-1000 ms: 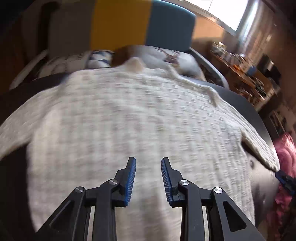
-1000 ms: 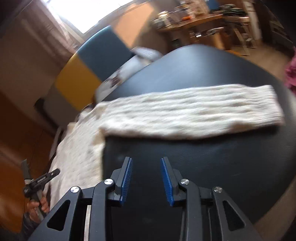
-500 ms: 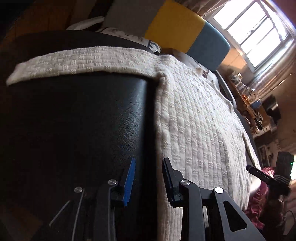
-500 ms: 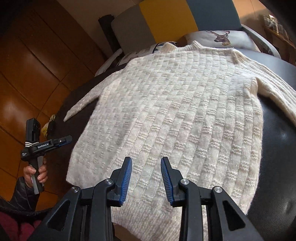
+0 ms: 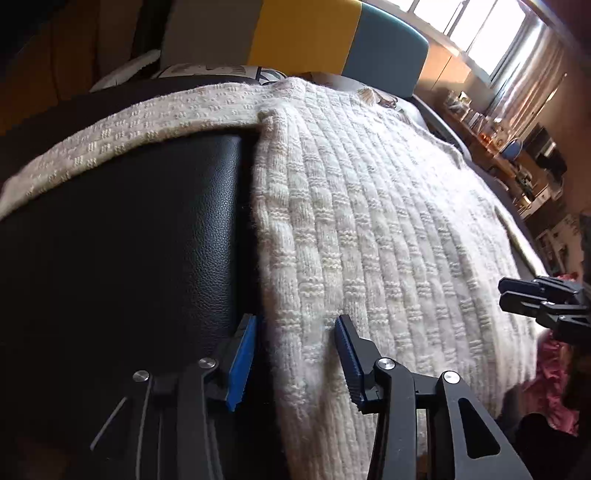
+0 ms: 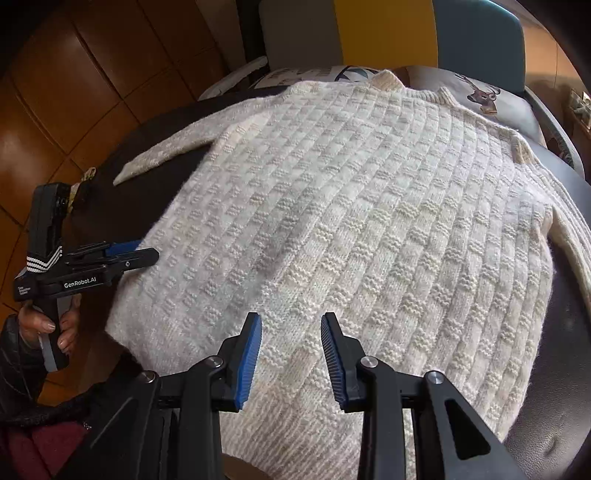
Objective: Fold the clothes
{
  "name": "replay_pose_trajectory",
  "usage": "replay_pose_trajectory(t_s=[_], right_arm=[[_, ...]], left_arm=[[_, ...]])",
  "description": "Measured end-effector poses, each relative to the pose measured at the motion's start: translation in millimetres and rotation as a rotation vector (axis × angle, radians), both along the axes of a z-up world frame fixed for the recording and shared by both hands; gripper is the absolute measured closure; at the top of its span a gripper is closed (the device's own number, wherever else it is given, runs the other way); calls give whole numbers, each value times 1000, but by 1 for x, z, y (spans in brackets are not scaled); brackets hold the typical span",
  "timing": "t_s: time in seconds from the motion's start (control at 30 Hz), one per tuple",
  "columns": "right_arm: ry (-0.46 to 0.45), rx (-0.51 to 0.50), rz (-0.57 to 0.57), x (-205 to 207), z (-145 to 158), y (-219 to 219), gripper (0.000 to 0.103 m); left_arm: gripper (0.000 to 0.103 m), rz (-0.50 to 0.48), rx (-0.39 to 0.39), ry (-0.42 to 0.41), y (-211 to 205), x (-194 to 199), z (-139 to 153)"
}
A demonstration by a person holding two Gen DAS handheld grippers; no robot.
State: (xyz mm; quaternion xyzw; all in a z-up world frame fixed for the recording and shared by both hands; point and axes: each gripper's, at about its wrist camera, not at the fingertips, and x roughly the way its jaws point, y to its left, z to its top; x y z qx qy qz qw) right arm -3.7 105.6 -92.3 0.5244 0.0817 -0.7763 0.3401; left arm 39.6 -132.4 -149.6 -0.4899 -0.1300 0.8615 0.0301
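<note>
A cream knit sweater (image 6: pixel 351 206) lies spread flat on a black leather surface (image 5: pixel 147 236), collar at the far end, both sleeves stretched sideways. In the left wrist view the sweater (image 5: pixel 369 229) fills the right half and its left sleeve (image 5: pixel 122 129) runs across the top left. My left gripper (image 5: pixel 295 325) is open and straddles the sweater's left side edge near the hem. My right gripper (image 6: pixel 291 321) is open over the lower middle of the sweater, nothing between its fingers. The left gripper (image 6: pixel 147 253) shows at the sweater's left edge, held by a hand (image 6: pixel 40 325).
A chair back in grey, yellow and blue (image 6: pixel 388 33) stands behind the black surface, with printed cushions (image 6: pixel 476 96) against it. Wooden floor (image 6: pixel 55 92) lies to the left. A cluttered table (image 5: pixel 517 155) and windows are at the far right. Pink fabric (image 5: pixel 554 387) lies low right.
My left gripper has come closer to the sweater's left side edge, which now lies between its fingers. My right gripper has moved in lower over the hem area. Both remain open.
</note>
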Motion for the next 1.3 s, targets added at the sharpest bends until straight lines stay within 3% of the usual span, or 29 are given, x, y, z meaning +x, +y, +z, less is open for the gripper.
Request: replay_pose_trajectory(t_s=[0.03, 0.07, 0.17, 0.2, 0.23, 0.33, 0.43, 0.5, 0.57, 0.63, 0.73, 0.9, 1.07, 1.23, 1.3], right_arm=[[14, 35, 6, 0, -5, -2, 70], [29, 72, 11, 1, -10, -4, 70], [124, 230, 20, 7, -21, 0, 71], [138, 224, 27, 7, -23, 5, 71], [126, 189, 6, 5, -24, 12, 71], [101, 106, -38, -1, -27, 25, 71], [23, 1, -103, -5, -21, 44, 70], [-39, -162, -184, -5, -10, 73, 69], [-80, -314, -279, 3, -1, 113, 69], [-113, -424, -370, 14, 4, 154, 67], [-168, -475, -504, 34, -5, 206, 65], [-282, -548, -623, 59, -38, 247, 63], [-341, -617, -573, 61, -61, 234, 63], [-256, -545, -486, 60, -56, 213, 63], [-204, -440, -471, 60, -49, 204, 82]], left_arm=[[85, 2, -24, 5, 3, 1, 0], [94, 13, -26, 10, 3, 2, 4], [96, 52, -24, 29, -6, 3, 16], [97, 65, -25, 33, -10, 4, 20], [97, 72, -43, 15, -13, 2, 15], [96, 69, -2, -28, -17, 7, 0], [90, 82, 134, -32, -27, 19, 8], [81, 141, 174, -11, -37, 30, 16], [81, 193, 137, 23, -42, 41, 28], [79, 186, 162, 74, -42, 50, 43], [71, 91, 197, 110, -26, 54, 56], [70, -171, 185, 95, 55, 30, 57], [70, -391, 164, 57, 140, 10, 51], [68, -479, 99, -13, 188, -11, 28], [68, -477, 75, -45, 192, -15, 16]])
